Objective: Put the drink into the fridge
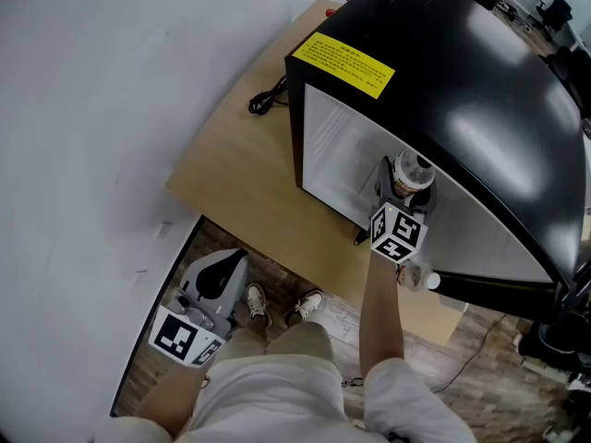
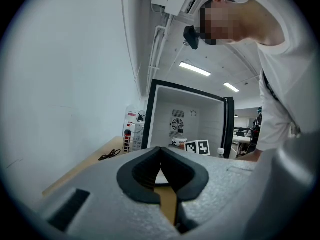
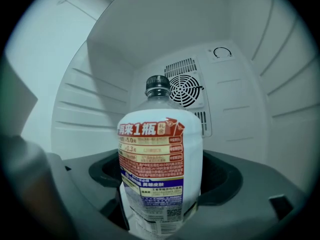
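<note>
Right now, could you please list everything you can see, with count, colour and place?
black mini fridge: one, white inside, front open, on the table.
yellow warning label: one, on the fridge top.
light wooden table: one, tan, beside the white wall.
power cable: one, black, on the table left of the fridge.
clear plastic drink bottle: one, red, white and blue label, dark cap, upright inside the fridge.
round fan grille: one, white, on the fridge's back wall.
small white-capped bottle: one, by the fridge opening.
shoes: two, whitish, on the wood floor.
left gripper: grey, shut, empty, held low.
right gripper: grey, clamped on the drink bottle.
</note>
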`<state>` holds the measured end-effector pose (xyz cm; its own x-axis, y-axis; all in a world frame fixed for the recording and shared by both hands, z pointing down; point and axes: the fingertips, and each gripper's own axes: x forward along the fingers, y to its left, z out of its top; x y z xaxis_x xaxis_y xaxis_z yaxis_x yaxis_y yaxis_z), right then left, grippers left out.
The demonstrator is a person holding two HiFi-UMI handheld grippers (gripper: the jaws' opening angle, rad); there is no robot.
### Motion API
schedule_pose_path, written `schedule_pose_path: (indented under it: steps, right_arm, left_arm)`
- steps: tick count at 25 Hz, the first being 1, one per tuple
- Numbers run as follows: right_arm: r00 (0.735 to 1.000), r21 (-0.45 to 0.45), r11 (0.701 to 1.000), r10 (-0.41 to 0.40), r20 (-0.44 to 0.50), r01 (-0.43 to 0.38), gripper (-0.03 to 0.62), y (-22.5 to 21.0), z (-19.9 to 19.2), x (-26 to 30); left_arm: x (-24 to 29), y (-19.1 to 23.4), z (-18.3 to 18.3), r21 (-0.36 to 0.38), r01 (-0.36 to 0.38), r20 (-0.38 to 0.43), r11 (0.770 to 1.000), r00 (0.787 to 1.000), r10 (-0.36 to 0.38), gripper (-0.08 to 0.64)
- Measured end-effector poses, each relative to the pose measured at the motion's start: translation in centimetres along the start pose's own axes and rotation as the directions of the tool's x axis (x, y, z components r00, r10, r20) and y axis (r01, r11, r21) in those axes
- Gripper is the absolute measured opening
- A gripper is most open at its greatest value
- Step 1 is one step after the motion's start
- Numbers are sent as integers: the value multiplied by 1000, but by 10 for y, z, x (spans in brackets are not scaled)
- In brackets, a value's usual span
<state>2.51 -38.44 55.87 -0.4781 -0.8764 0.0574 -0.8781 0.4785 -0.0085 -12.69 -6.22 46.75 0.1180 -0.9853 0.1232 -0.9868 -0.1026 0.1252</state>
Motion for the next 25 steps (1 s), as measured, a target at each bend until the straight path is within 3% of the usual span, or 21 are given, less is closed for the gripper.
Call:
schedule_pose_path:
  steps: [8, 12, 20, 25]
  right_arm:
    - [999, -3, 1000, 7, -32, -7, 420, -1, -3, -5]
    - [998, 31, 1000, 6, -58, -4, 462, -2, -10, -11]
    - [998, 112, 994, -10, -67, 18, 460, -1, -3, -34]
    - [996, 114, 993, -2, -93, 13, 460, 4, -1, -49]
  left_arm:
    - [4, -4, 2, -1, 30, 10, 1000, 1000, -30, 12]
    - [3, -7, 3, 3, 44, 6, 999, 999, -44, 14]
    - [3, -8, 6, 4, 85, 24, 996, 996, -85, 12]
    - [1, -11, 13, 4, 123, 51, 992, 991, -123, 13]
